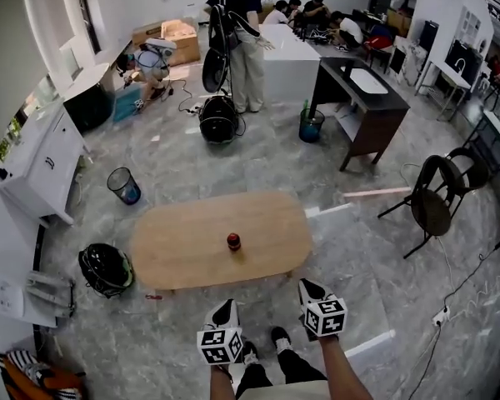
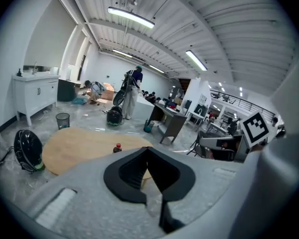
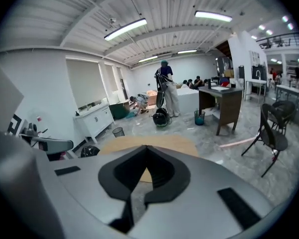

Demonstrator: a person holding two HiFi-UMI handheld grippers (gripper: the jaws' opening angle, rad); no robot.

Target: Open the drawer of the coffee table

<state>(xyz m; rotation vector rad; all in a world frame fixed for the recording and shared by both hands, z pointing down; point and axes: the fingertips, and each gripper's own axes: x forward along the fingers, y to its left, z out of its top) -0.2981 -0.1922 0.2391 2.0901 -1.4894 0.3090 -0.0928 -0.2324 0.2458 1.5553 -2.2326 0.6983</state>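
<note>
A low oval wooden coffee table [image 1: 192, 240] stands on the marble floor ahead of me, with a small dark bottle with a red cap [image 1: 233, 241] on its top. No drawer front shows from this side. My left gripper [image 1: 225, 314] and right gripper [image 1: 310, 291] hang side by side just short of the table's near edge, both shut and empty. In the left gripper view the table [image 2: 84, 143] and the bottle [image 2: 117, 148] lie beyond the shut jaws. Only the tabletop [image 3: 144, 144] shows past the jaws in the right gripper view.
A black helmet-like object [image 1: 105, 269] lies left of the table, a mesh bin [image 1: 123, 185] behind it. A black folding chair [image 1: 433, 200] and a dark desk [image 1: 362, 98] stand at the right. A person [image 1: 243, 44] stands far back, others sit beyond. White cabinet [image 1: 42, 161] at left.
</note>
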